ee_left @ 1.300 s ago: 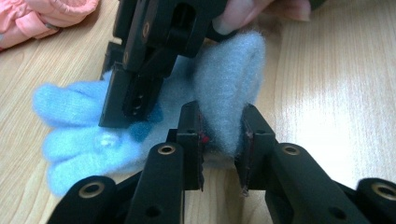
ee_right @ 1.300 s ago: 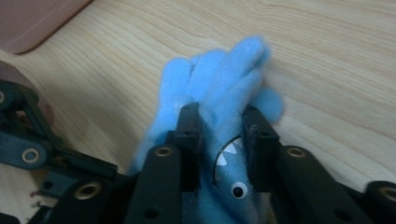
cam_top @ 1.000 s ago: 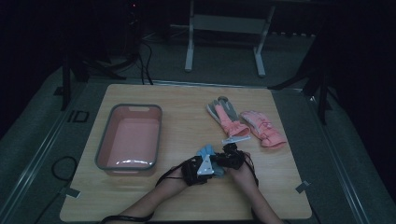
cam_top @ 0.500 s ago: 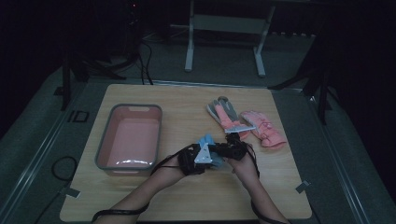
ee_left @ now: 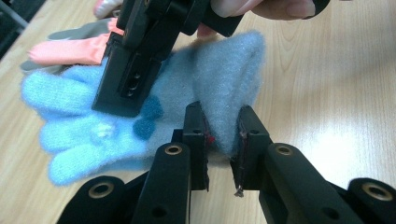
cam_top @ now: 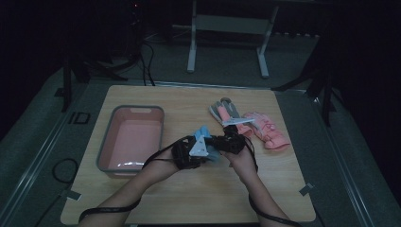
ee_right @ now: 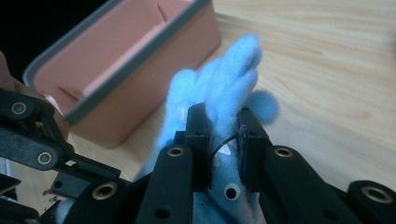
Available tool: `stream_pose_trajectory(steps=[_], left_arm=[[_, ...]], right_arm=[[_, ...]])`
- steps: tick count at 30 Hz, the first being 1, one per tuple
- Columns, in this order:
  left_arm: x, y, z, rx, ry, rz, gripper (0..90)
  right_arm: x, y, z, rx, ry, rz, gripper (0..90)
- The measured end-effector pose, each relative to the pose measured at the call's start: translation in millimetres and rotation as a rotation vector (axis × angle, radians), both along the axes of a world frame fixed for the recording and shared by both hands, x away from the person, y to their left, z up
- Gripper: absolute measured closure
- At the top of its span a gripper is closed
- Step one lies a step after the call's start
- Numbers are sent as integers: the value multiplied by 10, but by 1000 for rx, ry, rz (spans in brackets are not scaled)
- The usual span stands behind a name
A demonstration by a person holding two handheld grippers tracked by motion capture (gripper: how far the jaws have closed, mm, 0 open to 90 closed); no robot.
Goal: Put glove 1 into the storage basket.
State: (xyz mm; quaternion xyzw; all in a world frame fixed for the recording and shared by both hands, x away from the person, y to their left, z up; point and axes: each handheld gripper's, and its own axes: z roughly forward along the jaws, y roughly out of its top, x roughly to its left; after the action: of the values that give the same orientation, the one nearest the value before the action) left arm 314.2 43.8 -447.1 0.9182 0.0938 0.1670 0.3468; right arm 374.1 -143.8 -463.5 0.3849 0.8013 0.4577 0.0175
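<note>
I hold the blue glove [ee_left: 140,116] above the table, just right of the pink bin [cam_top: 132,139], left gripper [ee_left: 223,140] clamping its cuff, right gripper [ee_right: 223,135] pinching its fingers.

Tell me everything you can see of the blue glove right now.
The blue glove looks like fuzzy light-blue fleece with darker blue dots and a small face print. It is held near the table between the pink bin and the pink gloves. The left tongs pinch a raised fold at one end; the right tongs clamp the other.
</note>
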Motion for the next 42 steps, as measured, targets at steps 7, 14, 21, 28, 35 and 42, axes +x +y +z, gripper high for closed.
stream_pose_trajectory(steps=[7, 14, 21, 28, 35, 42], left_arm=[[9, 183, 133, 17, -2, 28, 782], [8, 403, 206, 37, -19, 63, 783], [10, 660, 251, 50, -25, 106, 782], [-6, 913, 254, 71, -25, 140, 782], [-33, 1303, 237, 85, -11, 177, 782], [-58, 1650, 152, 81, 8, 201, 782]], right_arm=[[64, 205, 115, 6, -6, 23, 786], [124, 485, 206, 2, -16, 59, 786], [183, 805, 264, -1, -25, 91, 787], [222, 1097, 266, 10, -20, 124, 787], [261, 1488, 202, 40, 0, 152, 787], [271, 1833, 114, 47, 21, 178, 787]])
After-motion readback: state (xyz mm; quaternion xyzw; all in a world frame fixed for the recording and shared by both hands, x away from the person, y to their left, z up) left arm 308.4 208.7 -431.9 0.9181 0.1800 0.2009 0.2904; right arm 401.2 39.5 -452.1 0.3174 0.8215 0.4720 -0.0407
